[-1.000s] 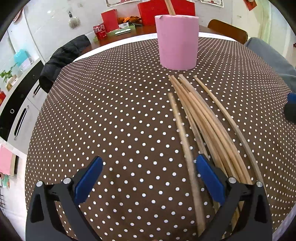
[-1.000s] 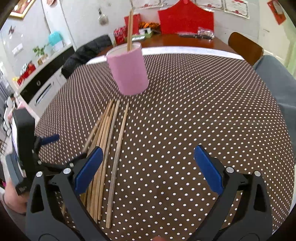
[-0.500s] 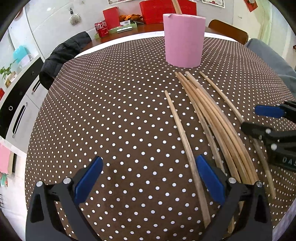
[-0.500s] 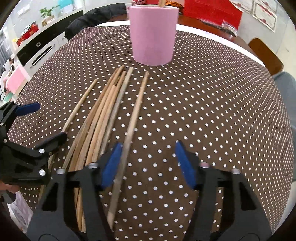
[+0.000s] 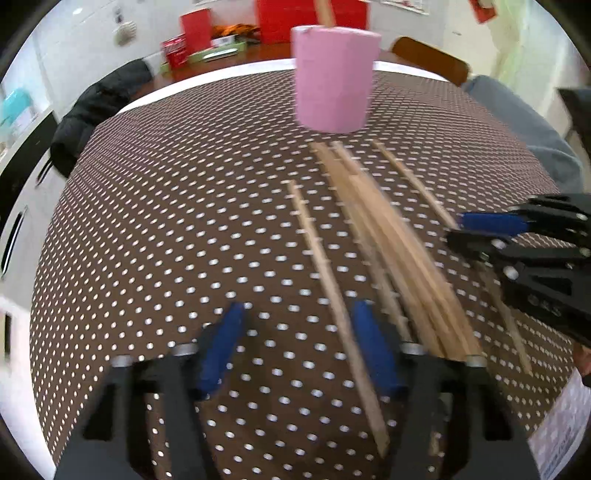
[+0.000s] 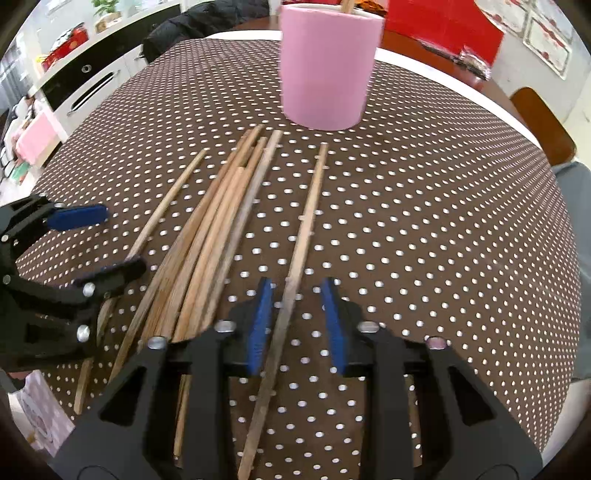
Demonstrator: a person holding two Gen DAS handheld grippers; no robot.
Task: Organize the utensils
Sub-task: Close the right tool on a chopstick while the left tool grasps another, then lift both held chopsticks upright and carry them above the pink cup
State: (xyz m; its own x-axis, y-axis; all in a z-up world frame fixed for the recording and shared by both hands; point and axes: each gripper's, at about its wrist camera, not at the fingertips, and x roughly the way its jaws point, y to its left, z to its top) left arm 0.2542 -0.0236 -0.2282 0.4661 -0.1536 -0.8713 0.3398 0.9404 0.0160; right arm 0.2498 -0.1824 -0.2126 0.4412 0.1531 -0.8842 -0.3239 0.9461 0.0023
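Note:
Several wooden chopsticks (image 5: 399, 236) lie in a loose fan on the dotted tablecloth, in front of a pink cylindrical holder (image 5: 334, 77) with one stick standing in it. My left gripper (image 5: 299, 347) is open low over the cloth, its jaws on either side of the leftmost single chopstick (image 5: 325, 266). My right gripper (image 6: 297, 321) is open with a narrow gap, its blue pads straddling the rightmost single chopstick (image 6: 306, 225). The holder (image 6: 328, 66) and the chopstick bundle (image 6: 218, 221) also show in the right wrist view. Each gripper shows at the edge of the other's view.
The round table (image 6: 443, 221) has a brown white-dotted cloth. A dark jacket (image 5: 96, 107) hangs on a chair at the far left. A wooden chair (image 6: 543, 122) stands at the far right. Red boxes (image 5: 310, 14) sit on a table behind.
Both grippers have narrowed and dropped toward the cloth. The left one shifted right onto the leftmost chopstick; the right one moved forward around the rightmost chopstick.

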